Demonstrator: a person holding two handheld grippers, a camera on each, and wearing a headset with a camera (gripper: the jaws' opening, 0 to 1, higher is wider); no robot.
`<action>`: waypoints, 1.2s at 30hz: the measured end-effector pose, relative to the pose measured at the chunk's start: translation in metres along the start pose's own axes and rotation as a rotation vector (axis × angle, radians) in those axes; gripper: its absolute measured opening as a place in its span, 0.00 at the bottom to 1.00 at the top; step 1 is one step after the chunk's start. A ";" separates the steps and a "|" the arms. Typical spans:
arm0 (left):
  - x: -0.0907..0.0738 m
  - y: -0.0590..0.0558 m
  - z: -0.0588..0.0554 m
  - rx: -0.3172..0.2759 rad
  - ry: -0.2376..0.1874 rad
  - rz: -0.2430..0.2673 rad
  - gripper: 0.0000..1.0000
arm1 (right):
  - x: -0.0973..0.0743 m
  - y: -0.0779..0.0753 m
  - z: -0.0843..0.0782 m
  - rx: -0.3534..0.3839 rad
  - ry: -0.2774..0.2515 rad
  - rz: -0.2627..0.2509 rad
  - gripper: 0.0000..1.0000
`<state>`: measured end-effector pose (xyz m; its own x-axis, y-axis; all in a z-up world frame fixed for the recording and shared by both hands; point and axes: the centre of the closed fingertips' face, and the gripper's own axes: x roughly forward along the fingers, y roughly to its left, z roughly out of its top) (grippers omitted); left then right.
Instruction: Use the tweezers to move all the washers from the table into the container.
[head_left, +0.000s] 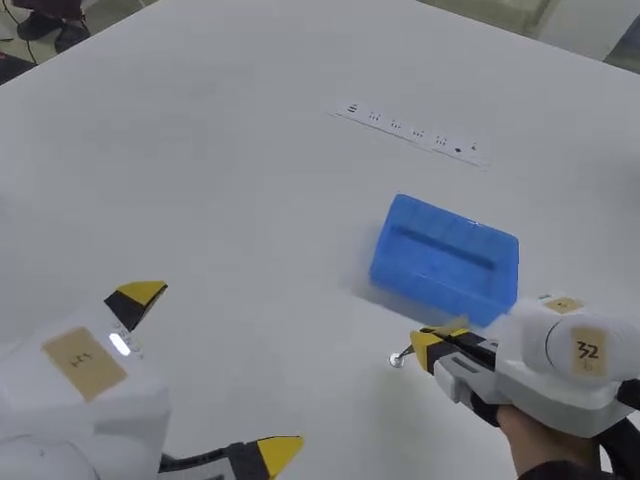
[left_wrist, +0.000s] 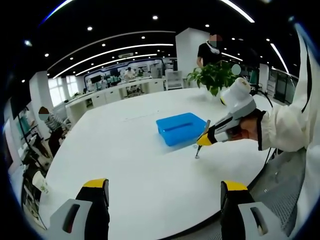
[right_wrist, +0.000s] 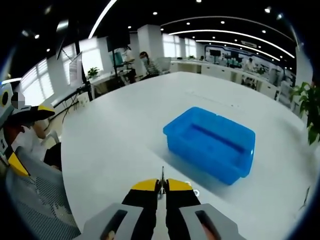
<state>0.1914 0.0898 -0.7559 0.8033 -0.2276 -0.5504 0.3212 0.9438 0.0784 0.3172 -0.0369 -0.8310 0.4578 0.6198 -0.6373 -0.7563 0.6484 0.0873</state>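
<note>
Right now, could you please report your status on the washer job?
Left gripper open, empty. Right gripper shut on thin metal tweezers, tips at small metal washer beside blue plastic container. Nothing between them.

White table (head_left: 200, 150), power strip (head_left: 410, 130) (lying flat), potted plant (left_wrist: 214, 77)

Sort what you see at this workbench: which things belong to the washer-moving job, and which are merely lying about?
Job: tweezers, clamped in the right gripper; a washer on the table by their tip; blue container; open left gripper.
Lying about: socket strip set in the table; potted plant.
</note>
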 end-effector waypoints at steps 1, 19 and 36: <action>0.000 0.000 0.000 0.000 0.000 0.001 0.94 | 0.000 0.000 0.000 0.001 -0.001 -0.001 0.01; 0.016 -0.001 0.001 -0.009 0.017 -0.024 0.94 | -0.007 0.002 -0.004 0.074 -0.007 0.007 0.04; 0.017 0.005 0.004 -0.004 0.002 -0.017 0.94 | -0.002 0.005 -0.004 0.062 -0.002 -0.017 0.04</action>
<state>0.2092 0.0892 -0.7614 0.7971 -0.2429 -0.5529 0.3323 0.9409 0.0657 0.3105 -0.0369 -0.8323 0.4715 0.6093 -0.6375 -0.7178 0.6851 0.1239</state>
